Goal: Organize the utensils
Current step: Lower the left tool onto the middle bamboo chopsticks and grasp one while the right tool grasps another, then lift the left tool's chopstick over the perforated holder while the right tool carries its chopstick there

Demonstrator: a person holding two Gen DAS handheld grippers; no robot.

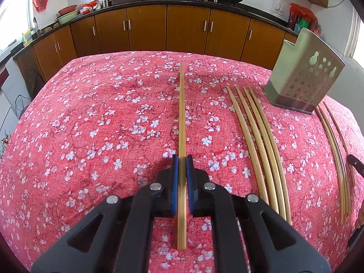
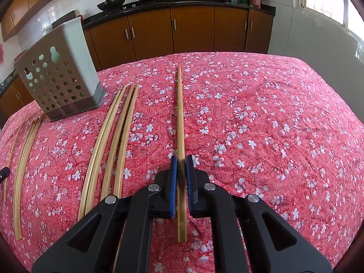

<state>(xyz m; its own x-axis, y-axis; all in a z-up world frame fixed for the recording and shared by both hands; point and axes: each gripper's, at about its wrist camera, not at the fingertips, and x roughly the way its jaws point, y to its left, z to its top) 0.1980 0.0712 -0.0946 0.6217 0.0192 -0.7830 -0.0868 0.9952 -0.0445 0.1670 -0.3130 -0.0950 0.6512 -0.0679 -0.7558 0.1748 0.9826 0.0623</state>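
My left gripper is shut on a bamboo chopstick that points straight ahead over the red flowered tablecloth. My right gripper is shut on another chopstick the same way. A grey perforated utensil holder stands at the far right of the left wrist view and at the far left of the right wrist view. Several loose chopsticks lie beside it, also seen in the right wrist view.
More chopsticks lie on the holder's other side, at the left edge in the right wrist view. Brown kitchen cabinets with woks on the counter stand beyond the table's far edge.
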